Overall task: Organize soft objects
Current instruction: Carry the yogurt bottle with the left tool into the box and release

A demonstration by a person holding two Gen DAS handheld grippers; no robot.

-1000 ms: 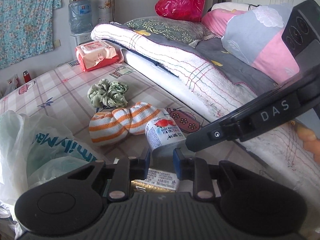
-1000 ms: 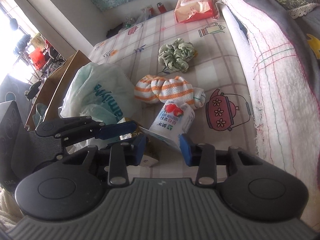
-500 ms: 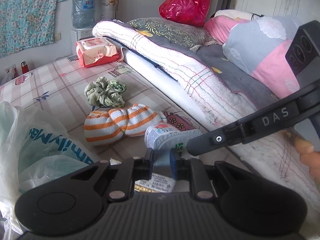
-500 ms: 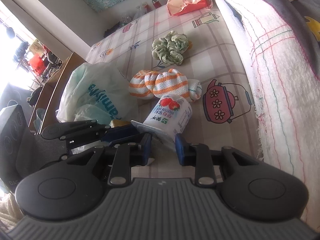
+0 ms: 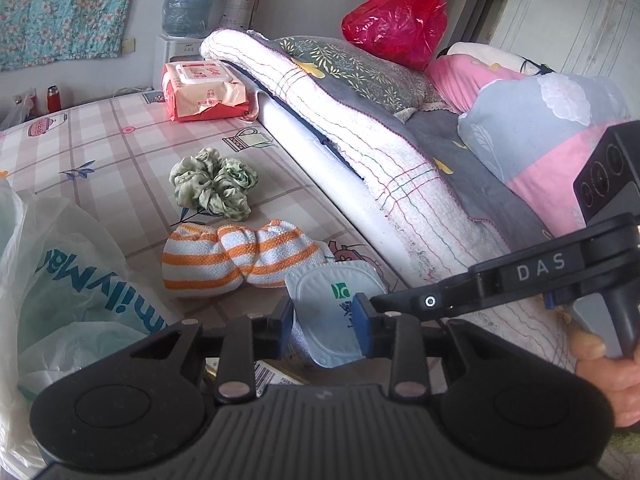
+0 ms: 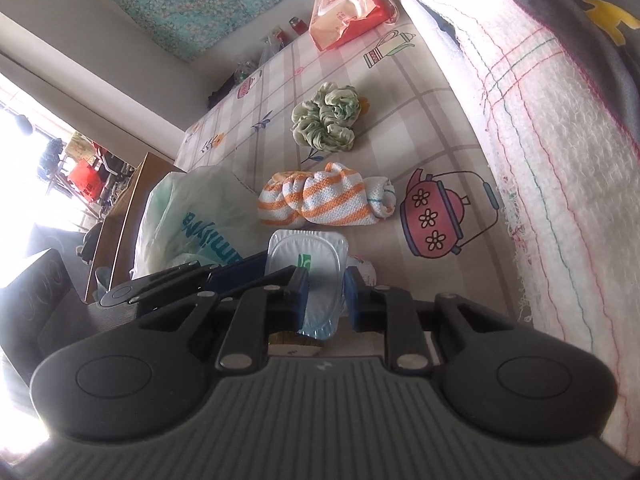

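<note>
Holding one yogurt cup between both grippers above the checked bedsheet.

From my left wrist view, the left gripper is clamped on the cup, foil lid facing the camera; the orange-striped socks lie just beyond, the green scrunchie farther on, a plastic bag to the left. From my right wrist view, the right gripper pinches the same cup, socks just past it.
</note>
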